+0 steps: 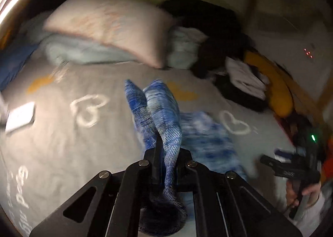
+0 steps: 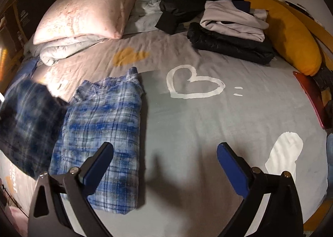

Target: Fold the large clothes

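Mid-fold: left claw [image 1: 166,166] clamps blue plaid flannel garment [image 2: 104,124]; right claw [image 2: 165,161] gapes empty; likely lay the lifted part rightward over.

Left gripper [image 1: 164,166] — jaws clamped tight; right gripper [image 2: 165,153] — jaws spread wide, holding nothing.

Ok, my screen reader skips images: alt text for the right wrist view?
The open right gripper hovers over a grey bedsheet, beside blue plaid trousers lying partly folded. Behind: a pink pillow and folded clothes.
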Action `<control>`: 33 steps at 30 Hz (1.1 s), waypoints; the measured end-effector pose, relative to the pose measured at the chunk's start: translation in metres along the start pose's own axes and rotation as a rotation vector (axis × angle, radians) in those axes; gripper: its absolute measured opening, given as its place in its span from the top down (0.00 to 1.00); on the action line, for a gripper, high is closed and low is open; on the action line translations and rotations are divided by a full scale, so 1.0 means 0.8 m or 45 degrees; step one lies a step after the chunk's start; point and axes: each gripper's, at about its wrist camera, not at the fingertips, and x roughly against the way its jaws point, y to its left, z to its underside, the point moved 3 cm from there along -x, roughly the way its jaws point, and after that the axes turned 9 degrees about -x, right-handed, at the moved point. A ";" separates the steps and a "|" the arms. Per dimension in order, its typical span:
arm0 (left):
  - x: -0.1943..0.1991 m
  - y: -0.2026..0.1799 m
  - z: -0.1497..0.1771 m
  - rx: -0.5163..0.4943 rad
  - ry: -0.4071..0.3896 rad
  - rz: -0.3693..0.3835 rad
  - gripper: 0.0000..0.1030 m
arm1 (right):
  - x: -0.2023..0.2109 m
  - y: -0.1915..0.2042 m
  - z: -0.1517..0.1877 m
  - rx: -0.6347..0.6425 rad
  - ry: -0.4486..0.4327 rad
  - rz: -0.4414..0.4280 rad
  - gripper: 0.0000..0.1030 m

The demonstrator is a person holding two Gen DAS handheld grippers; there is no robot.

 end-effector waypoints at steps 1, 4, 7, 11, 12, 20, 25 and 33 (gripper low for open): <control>-0.004 -0.019 -0.005 -0.033 0.003 0.001 0.95 | 0.001 -0.002 -0.001 -0.002 -0.006 0.015 0.03; -0.014 -0.064 -0.012 -0.049 0.021 0.038 0.95 | 0.007 -0.012 -0.004 -0.040 -0.014 0.014 0.03; -0.040 -0.106 -0.011 -0.071 0.053 0.129 0.95 | 0.015 -0.022 -0.009 -0.091 -0.030 -0.010 0.03; -0.081 -0.153 -0.006 -0.082 0.118 0.173 0.95 | 0.013 -0.029 -0.011 -0.110 -0.019 -0.008 0.03; -0.090 -0.160 -0.003 -0.068 0.132 0.193 0.95 | 0.013 -0.030 -0.012 -0.113 -0.017 -0.007 0.03; -0.144 -0.210 0.047 -0.091 0.250 0.294 0.94 | 0.031 -0.048 -0.025 -0.241 -0.018 -0.215 0.03; -0.135 -0.225 0.059 -0.174 0.251 0.509 0.58 | 0.029 -0.051 -0.030 -0.246 -0.025 -0.178 0.03; -0.026 -0.191 0.059 -0.315 0.065 0.376 0.50 | 0.036 -0.068 -0.037 -0.276 -0.076 -0.126 0.03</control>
